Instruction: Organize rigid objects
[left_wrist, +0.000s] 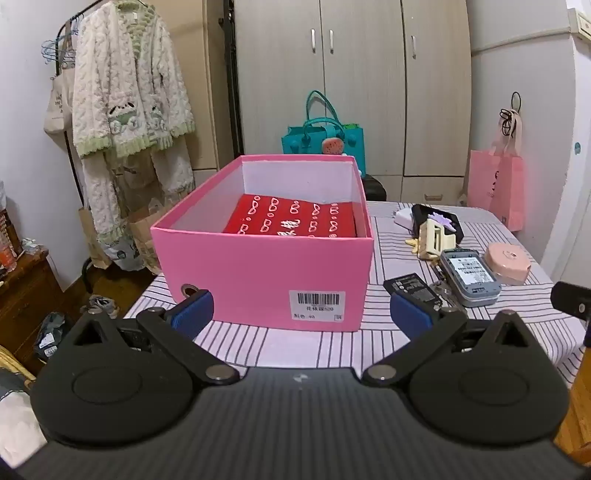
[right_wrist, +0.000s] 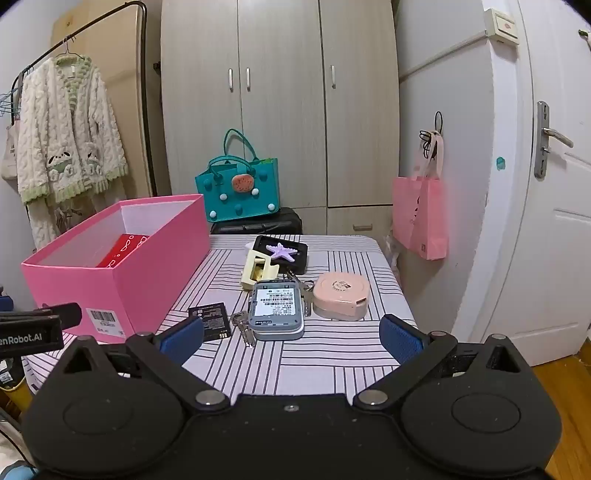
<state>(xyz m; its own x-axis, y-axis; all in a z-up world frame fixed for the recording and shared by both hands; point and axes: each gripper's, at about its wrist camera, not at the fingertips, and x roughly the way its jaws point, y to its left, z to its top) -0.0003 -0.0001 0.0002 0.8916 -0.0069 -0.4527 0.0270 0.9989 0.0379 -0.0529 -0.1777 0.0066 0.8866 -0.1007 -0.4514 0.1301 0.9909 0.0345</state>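
The left gripper stands with its jaws spread wide and nothing between the blue pads; it hovers above the near edge of the striped tablecloth, facing the short labelled end of the pink box. The right gripper is likewise fully spread and empty, its pads apart over bare cloth, aimed at the cluster of small items. The pink box is open-topped and sits on the left part of the table; a red patterned box lies inside it, toward the near end. To the right of the pink box, on the cloth, lie the loose items: a flat black battery nearest the box, a set of keys just beside it, then a grey device lying on its back with a white label facing up, and a round pink case touching or nearly touching more keys at its left side. Behind these sit a cream clip and a black tray carrying a purple starfish — all outside the box.
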